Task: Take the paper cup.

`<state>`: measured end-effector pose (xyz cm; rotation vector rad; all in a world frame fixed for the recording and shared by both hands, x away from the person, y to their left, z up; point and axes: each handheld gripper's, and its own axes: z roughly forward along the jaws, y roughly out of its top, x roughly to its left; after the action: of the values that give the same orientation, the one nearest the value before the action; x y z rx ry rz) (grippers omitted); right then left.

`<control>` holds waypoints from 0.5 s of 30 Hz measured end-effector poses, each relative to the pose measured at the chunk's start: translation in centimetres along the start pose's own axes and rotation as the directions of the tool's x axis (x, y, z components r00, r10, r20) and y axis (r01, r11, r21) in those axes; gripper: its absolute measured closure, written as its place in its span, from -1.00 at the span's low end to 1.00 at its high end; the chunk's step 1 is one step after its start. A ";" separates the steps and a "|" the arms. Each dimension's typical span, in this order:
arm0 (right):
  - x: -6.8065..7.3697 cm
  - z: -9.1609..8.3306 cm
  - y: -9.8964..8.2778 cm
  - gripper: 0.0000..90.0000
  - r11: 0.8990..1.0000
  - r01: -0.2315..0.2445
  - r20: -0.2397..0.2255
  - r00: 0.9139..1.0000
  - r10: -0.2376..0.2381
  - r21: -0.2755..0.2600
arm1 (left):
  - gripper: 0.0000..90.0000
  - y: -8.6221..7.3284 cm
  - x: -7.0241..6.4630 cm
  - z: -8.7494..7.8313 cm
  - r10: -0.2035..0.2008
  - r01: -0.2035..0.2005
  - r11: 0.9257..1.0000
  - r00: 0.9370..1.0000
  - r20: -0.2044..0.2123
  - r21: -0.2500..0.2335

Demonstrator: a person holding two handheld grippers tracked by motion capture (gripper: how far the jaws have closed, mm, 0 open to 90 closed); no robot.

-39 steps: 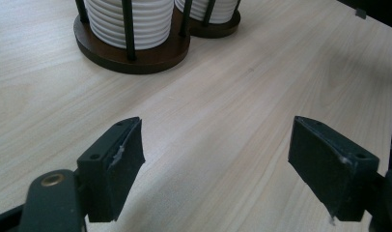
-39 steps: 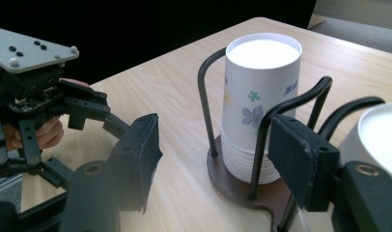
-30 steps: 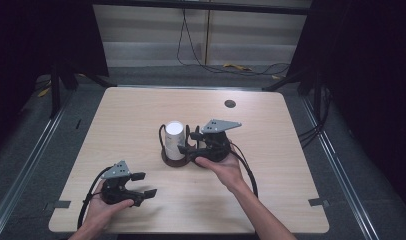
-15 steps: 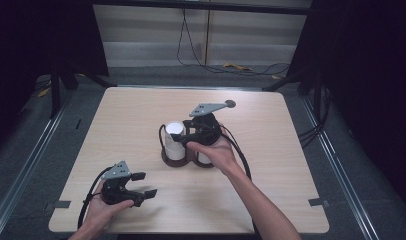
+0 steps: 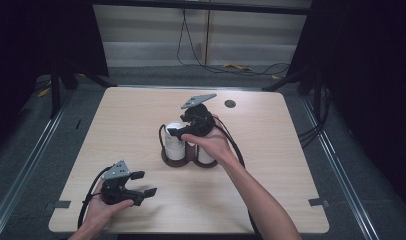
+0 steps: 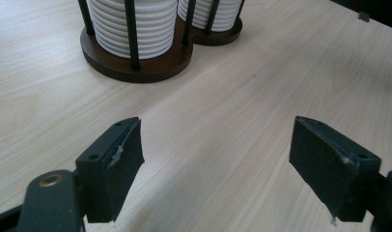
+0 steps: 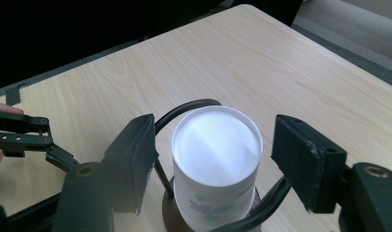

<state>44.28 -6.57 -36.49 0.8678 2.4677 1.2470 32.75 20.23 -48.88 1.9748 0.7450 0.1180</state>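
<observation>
Hovering right claw (image 7: pixel 211 159), jaws just opened, straddling upright white paper cup stack (image 7: pixel 216 164) directly below, not pinching it.

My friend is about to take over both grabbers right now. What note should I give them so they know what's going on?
Right gripper: jaws have just been opening; they now stand either side of the top paper cup, pads not touching it. Nothing held.
Left gripper: open and empty, resting low at the near left of the table.
Things: a dark two-slot cup holder stands mid-table. Its left slot holds an upside-down stack of white cups; the right slot holds a second stack.
Done: cups sit stacked in the holder.
Left: probably close on the top cup and lift it off, or back the right gripper away.
</observation>
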 end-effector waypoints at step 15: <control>-0.2 1.4 0.2 -0.29 0.999 -0.007 -0.010 1.000 0.008 0.046 | -0.55 0.1 -0.2 0.1 0.015 -0.016 1.000 1.000 -0.017 -0.025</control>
<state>45.15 -5.66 -37.24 0.8854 2.5125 1.2041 32.70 20.05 -48.77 1.9582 0.7356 0.1527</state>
